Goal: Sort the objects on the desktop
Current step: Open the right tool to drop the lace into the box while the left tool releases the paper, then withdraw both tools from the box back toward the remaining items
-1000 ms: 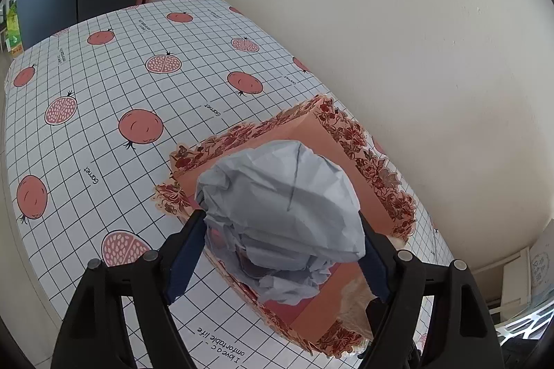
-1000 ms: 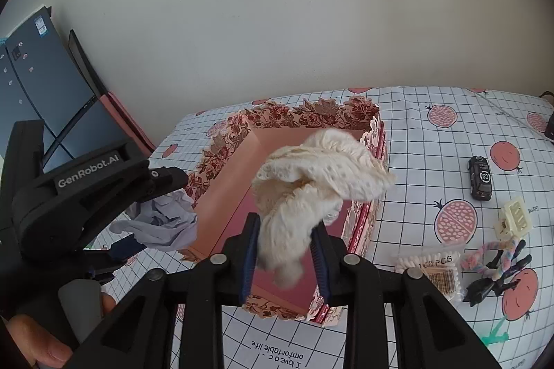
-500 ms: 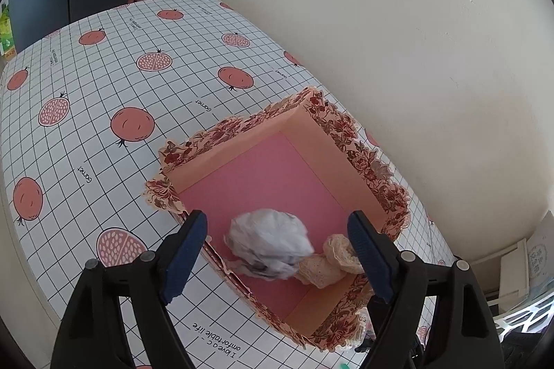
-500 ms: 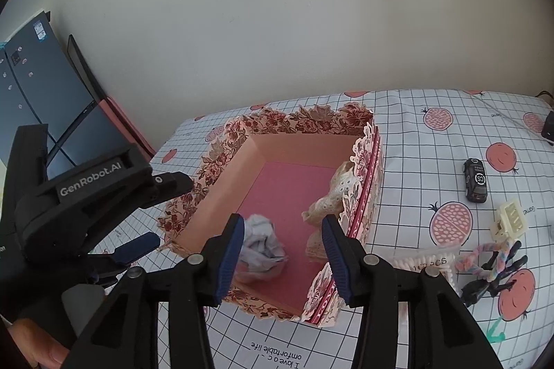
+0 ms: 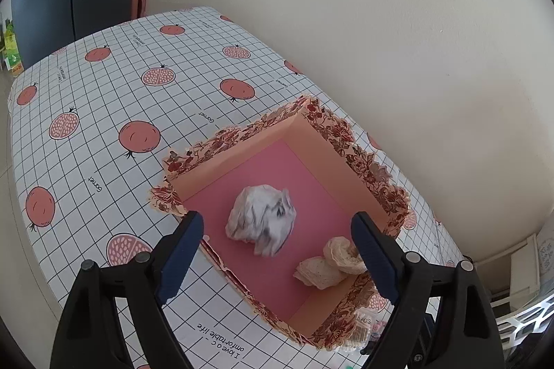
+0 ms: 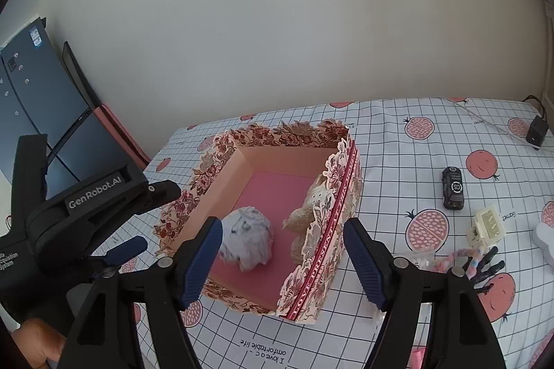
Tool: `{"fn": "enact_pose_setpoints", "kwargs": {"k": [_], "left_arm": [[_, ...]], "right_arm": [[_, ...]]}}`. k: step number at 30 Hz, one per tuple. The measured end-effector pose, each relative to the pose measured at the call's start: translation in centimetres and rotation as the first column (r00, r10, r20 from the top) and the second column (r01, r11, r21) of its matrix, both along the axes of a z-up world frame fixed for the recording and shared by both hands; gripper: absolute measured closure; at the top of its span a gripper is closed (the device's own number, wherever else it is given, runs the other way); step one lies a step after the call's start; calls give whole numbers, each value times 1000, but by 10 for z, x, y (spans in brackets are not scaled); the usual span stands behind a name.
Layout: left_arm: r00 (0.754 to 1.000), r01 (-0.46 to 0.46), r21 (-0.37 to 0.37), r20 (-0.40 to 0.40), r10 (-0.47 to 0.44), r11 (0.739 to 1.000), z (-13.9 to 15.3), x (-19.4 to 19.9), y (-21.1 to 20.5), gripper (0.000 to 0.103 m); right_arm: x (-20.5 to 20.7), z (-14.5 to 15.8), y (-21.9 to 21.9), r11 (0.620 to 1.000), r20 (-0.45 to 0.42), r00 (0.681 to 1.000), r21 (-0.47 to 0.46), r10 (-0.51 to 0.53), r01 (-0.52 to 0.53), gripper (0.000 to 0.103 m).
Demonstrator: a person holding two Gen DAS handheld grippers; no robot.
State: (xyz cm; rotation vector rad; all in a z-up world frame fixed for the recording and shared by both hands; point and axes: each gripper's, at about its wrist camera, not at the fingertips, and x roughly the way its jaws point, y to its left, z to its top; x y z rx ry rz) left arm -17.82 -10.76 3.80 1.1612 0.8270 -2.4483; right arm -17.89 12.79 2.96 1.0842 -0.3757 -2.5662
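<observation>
Now both sets of fingers hover spread and empty, my right [image 6: 280, 260] opening wider, above the floral-edged pink cardboard box [image 6: 337, 213]; crumpled grey cloth [image 6: 247, 242] and cream lace cloth [image 6: 306, 216] lie inside, sorted off the table [image 6: 398, 140].

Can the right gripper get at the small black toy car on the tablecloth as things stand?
Probably yes. The right gripper holds nothing, its jaws opening above the floral box. The black toy car lies in the open on the tablecloth, beyond the box, with nothing over it or against it.
</observation>
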Motion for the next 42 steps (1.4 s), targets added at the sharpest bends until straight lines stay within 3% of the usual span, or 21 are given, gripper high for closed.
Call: {"fn": "enact_pose_setpoints", "kwargs": {"k": [2, 6, 14, 28, 33, 42], "left_arm": [[999, -49, 5, -9, 49, 999, 1, 5, -2, 16], [993, -111, 24, -23, 112, 994, 2, 12, -7, 15], [983, -180, 33, -29, 181, 983, 2, 19, -3, 15], [998, -63, -13, -18, 62, 998, 7, 9, 47, 15], [1000, -11, -69, -20, 10, 998, 13, 6, 71, 15], [998, 55, -95, -12, -56, 994, 15, 2, 102, 15]], "right_arm": [[1, 3, 5, 1000, -1, 1000, 0, -7, 7, 22], [3, 10, 22, 998, -18, 998, -5, -57, 56, 2], [6, 22, 52, 995, -41, 994, -11, -104, 103, 0], [15, 38, 90, 988, -71, 986, -6, -154, 154, 0], [18, 41, 101, 986, -79, 983, -5, -166, 166, 0], [22, 47, 123, 980, -89, 976, -32, -199, 196, 0]]}}
